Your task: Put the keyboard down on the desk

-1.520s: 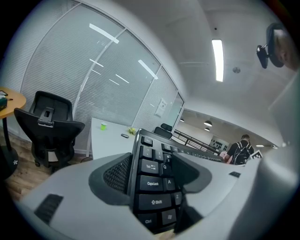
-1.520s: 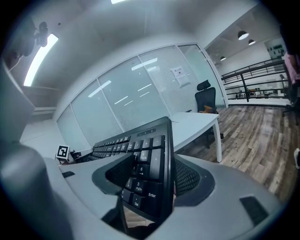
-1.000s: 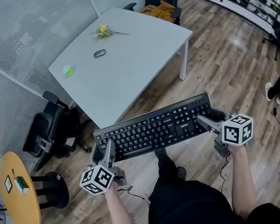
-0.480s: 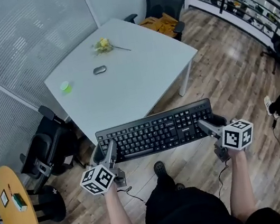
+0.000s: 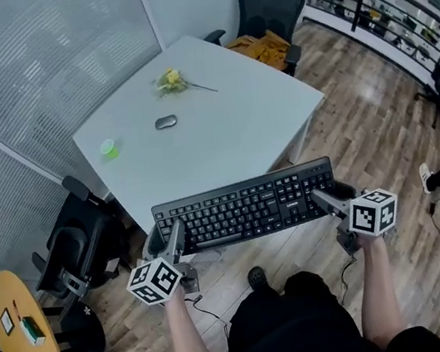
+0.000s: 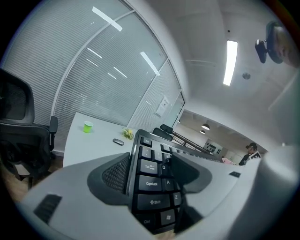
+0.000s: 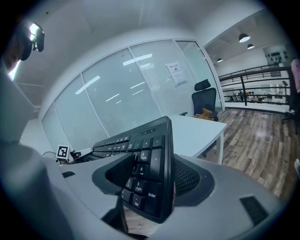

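Left tool (image 5: pixel 164 240) and right tool (image 5: pixel 333 194) held level, well apart — jaws clamped on keyboard (image 5: pixel 246 205) ends.

Bright ceiling-strip light; sharp; fisheye edges warped.

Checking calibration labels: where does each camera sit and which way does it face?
Head view: on the person's head, looking down at the keyboard and desk; forearms, left gripper and right gripper show.
Left gripper view: on the left gripper, facing along the keyboard's Shift-key end toward the desk; its jaws clamp the keyboard.
Right gripper view: on the right gripper, facing along the number-pad end; its jaws clamp it, the left gripper's marker cube beyond.
Shared: all three show keyboard and desk.
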Demonstrator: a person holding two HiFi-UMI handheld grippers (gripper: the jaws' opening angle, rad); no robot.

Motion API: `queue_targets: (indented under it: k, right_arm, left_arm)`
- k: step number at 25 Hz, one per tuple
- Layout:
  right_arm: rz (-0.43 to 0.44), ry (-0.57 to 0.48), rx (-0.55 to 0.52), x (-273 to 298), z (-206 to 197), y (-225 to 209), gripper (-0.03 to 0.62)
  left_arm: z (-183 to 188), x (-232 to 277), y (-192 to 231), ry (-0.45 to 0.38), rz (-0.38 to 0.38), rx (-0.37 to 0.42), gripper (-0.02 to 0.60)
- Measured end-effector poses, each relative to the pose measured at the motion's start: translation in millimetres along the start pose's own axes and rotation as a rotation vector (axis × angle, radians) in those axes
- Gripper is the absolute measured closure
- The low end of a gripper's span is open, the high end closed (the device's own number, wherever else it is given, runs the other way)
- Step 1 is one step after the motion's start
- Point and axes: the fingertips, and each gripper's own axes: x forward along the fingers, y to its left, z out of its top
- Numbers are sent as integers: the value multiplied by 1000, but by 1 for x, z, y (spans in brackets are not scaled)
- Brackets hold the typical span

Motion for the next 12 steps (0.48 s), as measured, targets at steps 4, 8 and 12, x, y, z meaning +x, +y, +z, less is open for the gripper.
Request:
queue_targets:
  k: [4,8,12]
  right_arm:
    - [-16,5,24,5,-5,-9,335]
    - [-28,21,48,8,-14,-24,335]
    - [-22,42,68,15,-17,-39,335]
  left_arm:
    - [-4,14,3,24,-11,2,315]
    - [-17,26,2,49,-9,-5,314]
    - [-23,38,0,66,-2,-17,313]
